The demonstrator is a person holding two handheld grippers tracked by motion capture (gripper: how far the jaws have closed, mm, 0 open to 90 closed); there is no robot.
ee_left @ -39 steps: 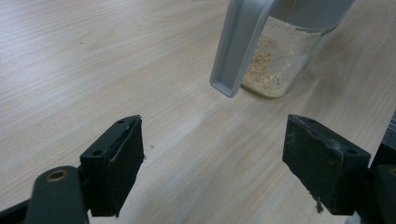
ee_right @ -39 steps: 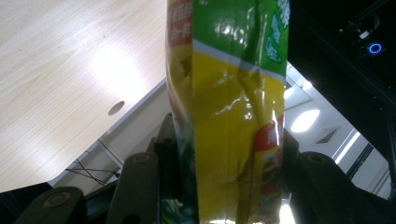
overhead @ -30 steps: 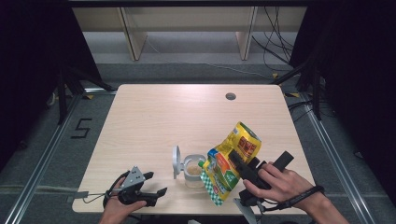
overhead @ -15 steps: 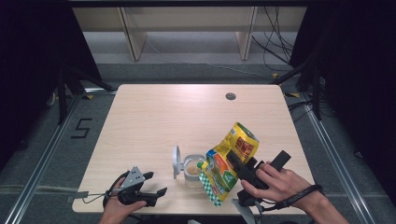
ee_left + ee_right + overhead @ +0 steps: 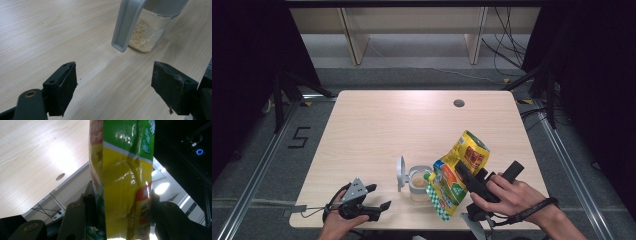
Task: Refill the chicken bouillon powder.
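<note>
Flipped-up lid (image 5: 401,173) stands between jar (image 5: 418,182) and left gripper (image 5: 379,197).

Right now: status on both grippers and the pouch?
Right gripper shut on the pouch, tipped over the open jar. Left gripper open, low by the table edge. Jar lid flipped up; path clear.

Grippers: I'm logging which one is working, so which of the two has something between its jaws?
The right gripper: it clamps the yellow-green bag tilted over the jar. The left gripper is open and empty.
</note>
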